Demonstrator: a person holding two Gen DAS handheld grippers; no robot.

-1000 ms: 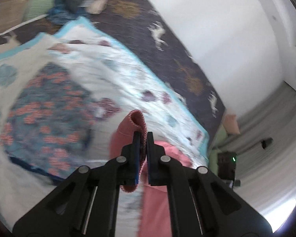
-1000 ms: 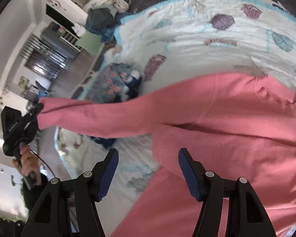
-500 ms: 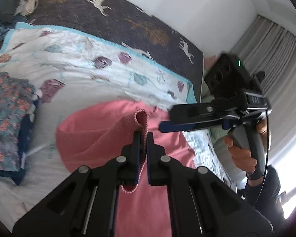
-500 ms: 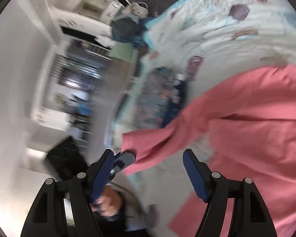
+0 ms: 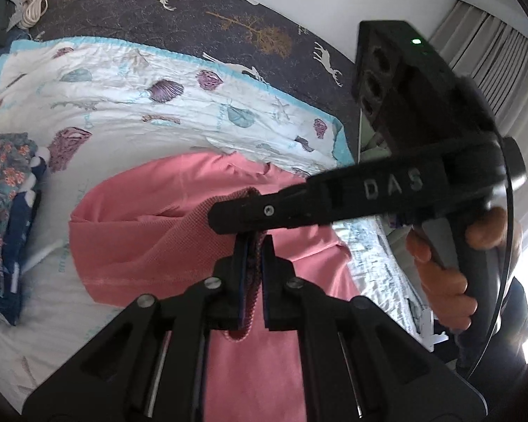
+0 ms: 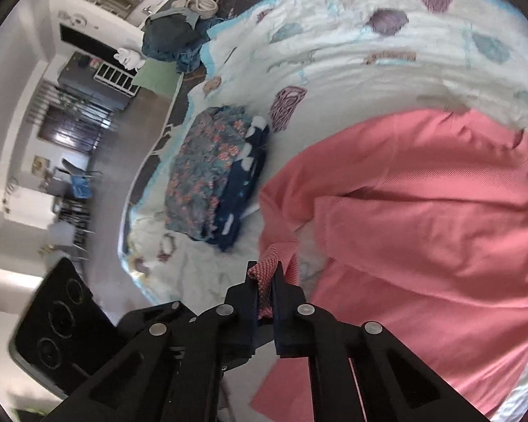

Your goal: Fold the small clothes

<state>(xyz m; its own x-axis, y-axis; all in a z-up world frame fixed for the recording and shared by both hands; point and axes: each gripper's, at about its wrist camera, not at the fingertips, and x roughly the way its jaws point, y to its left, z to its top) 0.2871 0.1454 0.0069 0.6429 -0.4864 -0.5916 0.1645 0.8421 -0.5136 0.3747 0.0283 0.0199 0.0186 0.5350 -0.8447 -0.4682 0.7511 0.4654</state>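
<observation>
A pink long-sleeved top (image 5: 130, 232) lies spread on a white shell-print sheet (image 5: 130, 81); it also shows in the right wrist view (image 6: 433, 218). My left gripper (image 5: 254, 246) is shut on the pink sleeve cuff (image 5: 251, 281) and holds it above the top's body. My right gripper (image 6: 264, 277) is shut on the same cuff (image 6: 267, 267), right against the left gripper. The right gripper's body (image 5: 369, 190) crosses the left wrist view just above the left fingertips.
A folded stack of floral and navy clothes (image 6: 214, 172) lies on the sheet to the left of the top. A dark heap of clothes (image 6: 172, 35) sits at the bed's far corner. A dark deer-print blanket (image 5: 200, 14) borders the sheet.
The left gripper carried the sleeve cuff across over the top's body. The right gripper, open before, came to the cuff and shut on it beside the left gripper.
</observation>
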